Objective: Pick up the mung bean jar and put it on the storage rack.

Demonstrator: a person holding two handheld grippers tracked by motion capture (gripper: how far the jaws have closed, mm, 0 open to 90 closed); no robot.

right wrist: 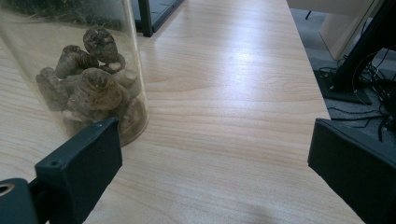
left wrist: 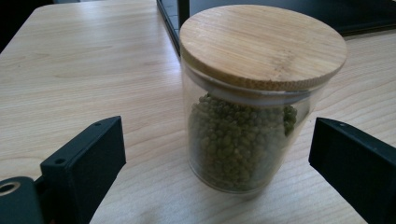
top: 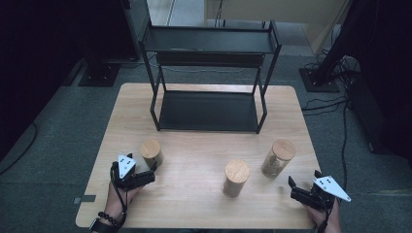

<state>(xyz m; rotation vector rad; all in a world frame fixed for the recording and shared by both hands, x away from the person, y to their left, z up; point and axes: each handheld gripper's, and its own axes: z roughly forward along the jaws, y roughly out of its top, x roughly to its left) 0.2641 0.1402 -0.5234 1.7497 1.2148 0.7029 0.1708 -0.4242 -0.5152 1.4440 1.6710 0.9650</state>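
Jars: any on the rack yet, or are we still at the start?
Done: nothing, the black rack holds no jar on either shelf. In hand: the left gripper is open around the green-bean jar, not gripping; the right gripper is open beside the mushroom jar. Left, if shelving is the job: all three, including the middle jar.

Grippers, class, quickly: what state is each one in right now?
Left gripper: open, jaws either side of the green-bean jar, not touching it.
Right gripper: open, holding nothing; the mushroom jar stands beside its left jaw.
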